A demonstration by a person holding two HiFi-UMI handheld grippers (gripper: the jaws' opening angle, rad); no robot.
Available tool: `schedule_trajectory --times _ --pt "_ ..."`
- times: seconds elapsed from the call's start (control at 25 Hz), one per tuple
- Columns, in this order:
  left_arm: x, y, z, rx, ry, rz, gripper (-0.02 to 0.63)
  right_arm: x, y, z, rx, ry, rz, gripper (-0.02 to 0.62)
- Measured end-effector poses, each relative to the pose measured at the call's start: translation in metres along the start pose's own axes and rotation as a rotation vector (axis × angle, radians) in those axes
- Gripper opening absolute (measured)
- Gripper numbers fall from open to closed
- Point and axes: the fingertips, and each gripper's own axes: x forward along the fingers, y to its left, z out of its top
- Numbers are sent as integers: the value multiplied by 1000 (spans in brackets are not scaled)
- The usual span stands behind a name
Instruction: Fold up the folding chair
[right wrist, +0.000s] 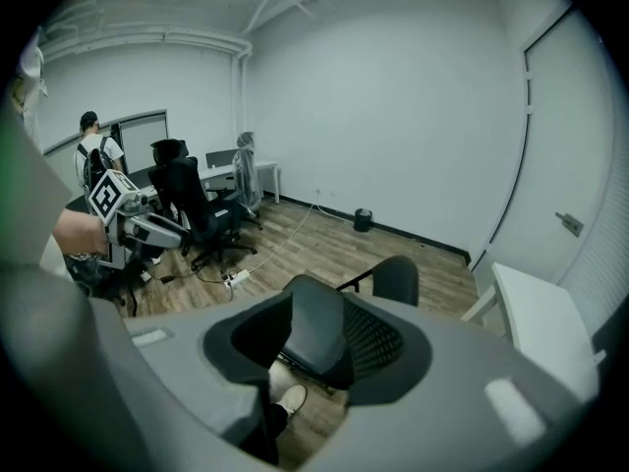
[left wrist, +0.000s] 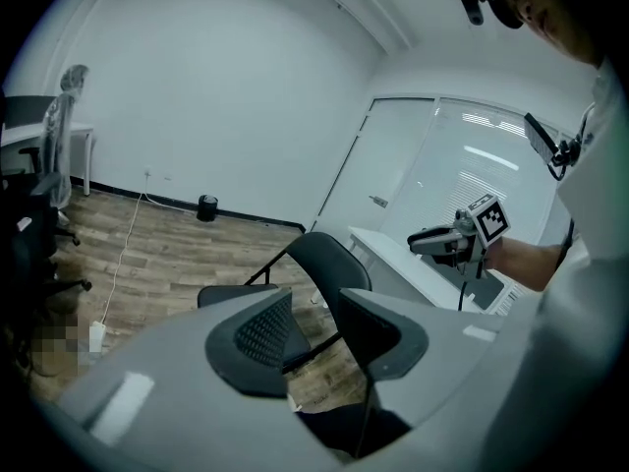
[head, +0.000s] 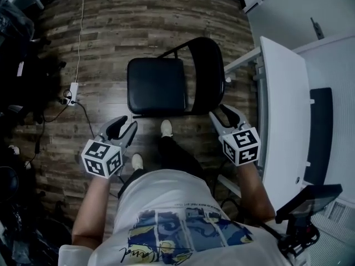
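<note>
While the folding chair [head: 166,82] stands fully open on the floor, its backrest [head: 208,73] toward the white table [head: 280,93], both my claws are released and hold nothing. My left gripper [head: 125,127] hovers just short of the seat's [head: 156,86] near corner, and my right gripper [head: 222,114] just short of the backrest's near edge. I'd clamp the right on the backrest frame to steady it, then hook the left under the seat's free edge and swing it up, clear of the hinge.

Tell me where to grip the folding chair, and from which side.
Probably the backrest, at its top edge, from the near side with the right tool: it stands upright and thin. The seat lies flat; its front edge offers a second hold.
</note>
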Motion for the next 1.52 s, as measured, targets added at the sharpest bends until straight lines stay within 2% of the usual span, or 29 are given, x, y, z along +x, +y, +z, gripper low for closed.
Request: schedule_trajectory --times 0.32,0.68,1.2,1.52 --pt "75 7 3 -31 32 8 177 56 -92 -35 24 104 -55 155" --pt "121 30 -19 -86 65 20 207 115 -153 -80 101 196 -69 169" --pt "167 59 -44 -151 87 63 237 168 -191 -108 249 249 -36 173" --pt "190 103 -77 -219 97 80 265 173 -190 -106 358 187 -21 175"
